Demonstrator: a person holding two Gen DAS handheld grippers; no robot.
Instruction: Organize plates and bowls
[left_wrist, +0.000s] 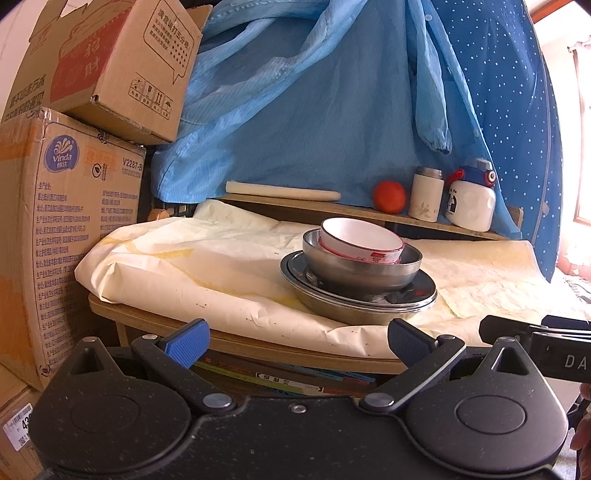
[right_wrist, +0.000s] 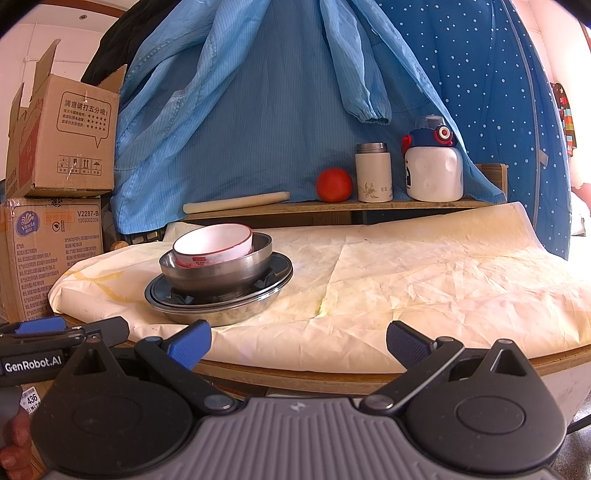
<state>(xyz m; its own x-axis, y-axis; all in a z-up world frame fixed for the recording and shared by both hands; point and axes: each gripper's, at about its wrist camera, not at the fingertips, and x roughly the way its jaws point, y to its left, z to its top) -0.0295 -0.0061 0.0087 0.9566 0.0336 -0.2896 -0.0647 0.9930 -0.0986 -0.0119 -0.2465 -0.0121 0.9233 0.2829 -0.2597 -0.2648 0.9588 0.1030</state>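
A white bowl with a red rim (left_wrist: 360, 238) (right_wrist: 212, 243) sits tilted inside a steel bowl (left_wrist: 362, 267) (right_wrist: 218, 267). That bowl stands on a dark plate (left_wrist: 424, 290) (right_wrist: 279, 267) nested in a wide steel dish (left_wrist: 354, 312) (right_wrist: 229, 314). The stack rests on the cream cloth over the table (left_wrist: 184, 266) (right_wrist: 424, 280). My left gripper (left_wrist: 297, 341) is open and empty, back from the table's front edge, below the stack. My right gripper (right_wrist: 299, 343) is open and empty at the front edge, right of the stack.
A low wooden shelf (right_wrist: 369, 206) at the back holds a rolling pin (right_wrist: 236, 202), a red tomato (right_wrist: 334, 184), a white flask (right_wrist: 373, 173) and a white bottle (right_wrist: 434, 166). Cardboard boxes (left_wrist: 70, 221) stand at the left. Blue garments (right_wrist: 258, 110) hang behind.
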